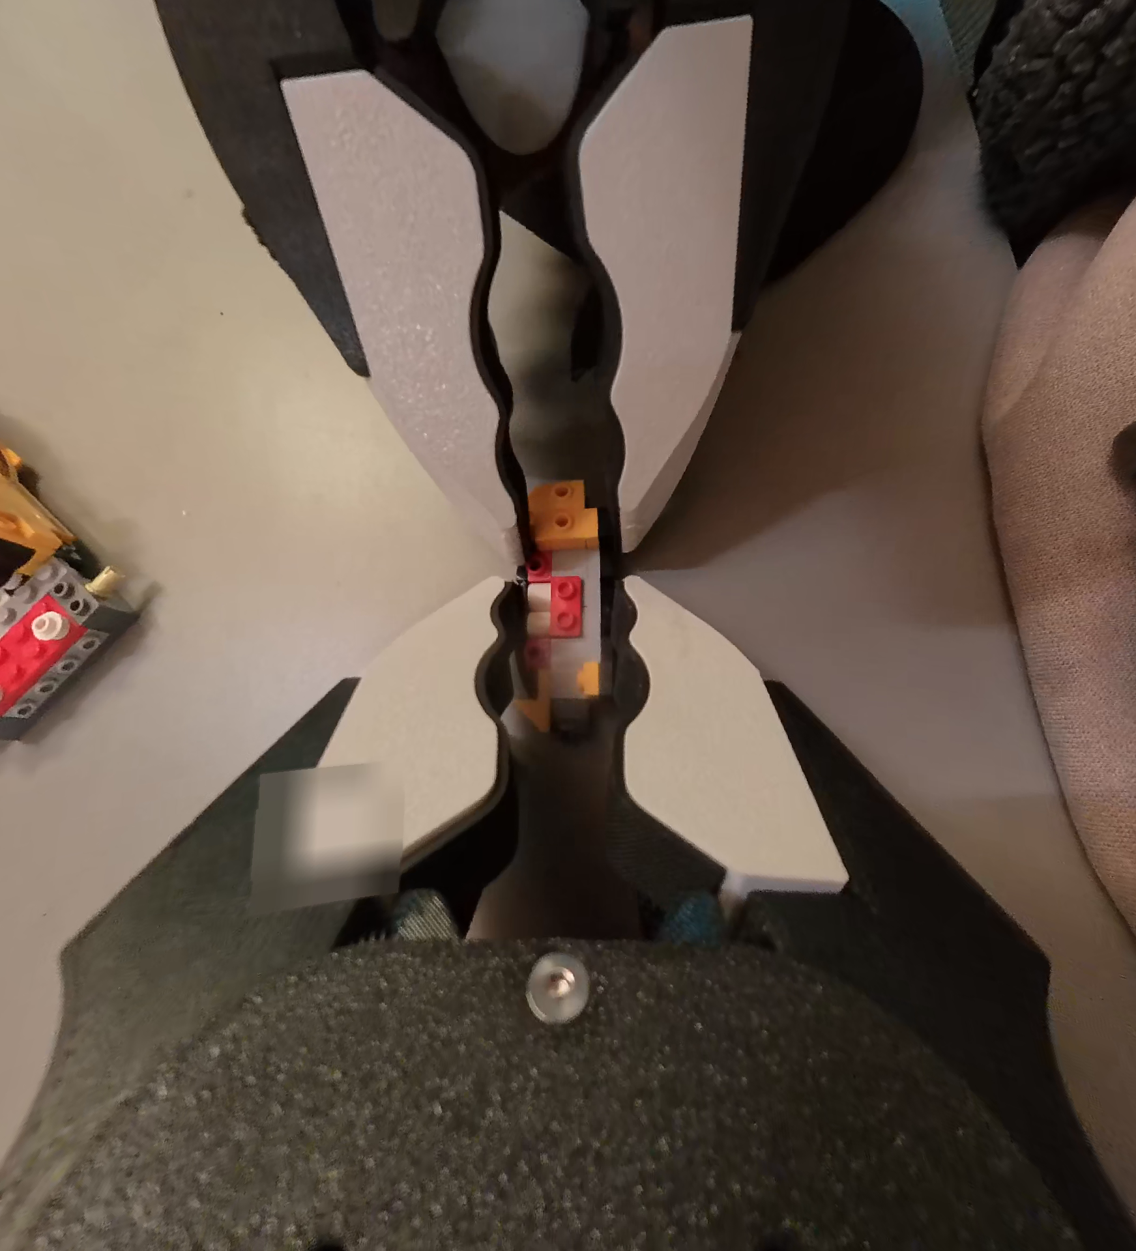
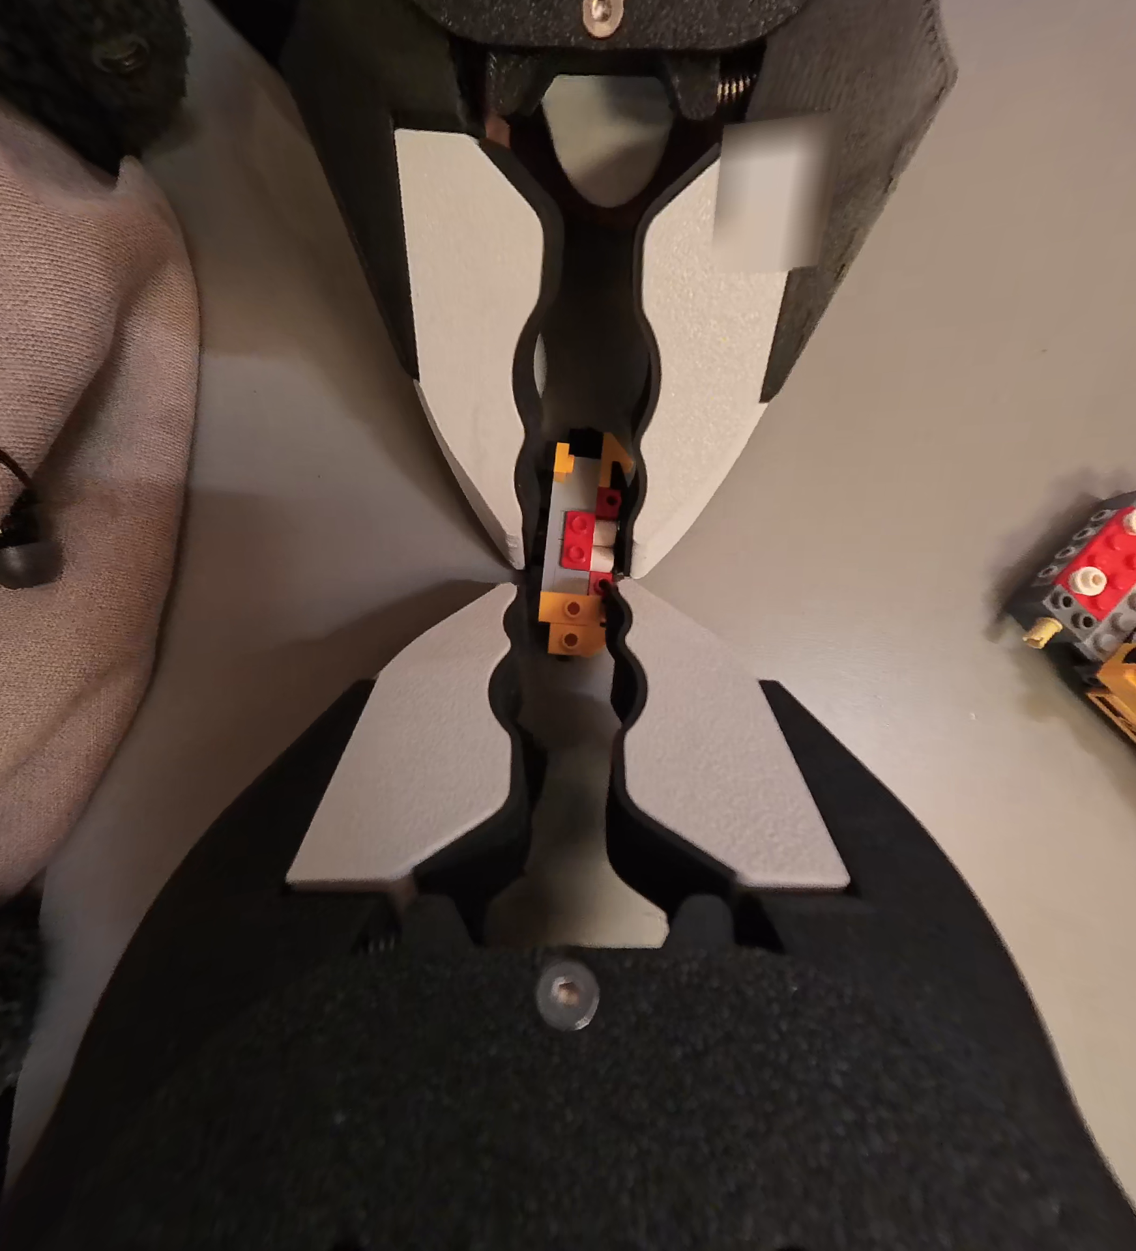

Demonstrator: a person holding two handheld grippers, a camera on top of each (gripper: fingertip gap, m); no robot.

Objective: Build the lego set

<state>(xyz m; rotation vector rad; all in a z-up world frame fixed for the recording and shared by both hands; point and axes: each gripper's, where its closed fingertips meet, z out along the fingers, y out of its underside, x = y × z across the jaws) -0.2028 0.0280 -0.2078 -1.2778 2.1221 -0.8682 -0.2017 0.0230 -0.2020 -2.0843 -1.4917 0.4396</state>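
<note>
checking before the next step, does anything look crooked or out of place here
Nothing stands out. Both the left gripper and right gripper clamp the small lego subassembly squarely; the larger lego build sits on the table.

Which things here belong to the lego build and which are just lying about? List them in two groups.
Belonging to the build:
- small lego sub-assembly, gripped by left gripper and right gripper
- larger lego model on the table

Lying about:
- beige fabric with black cord toggle
</note>
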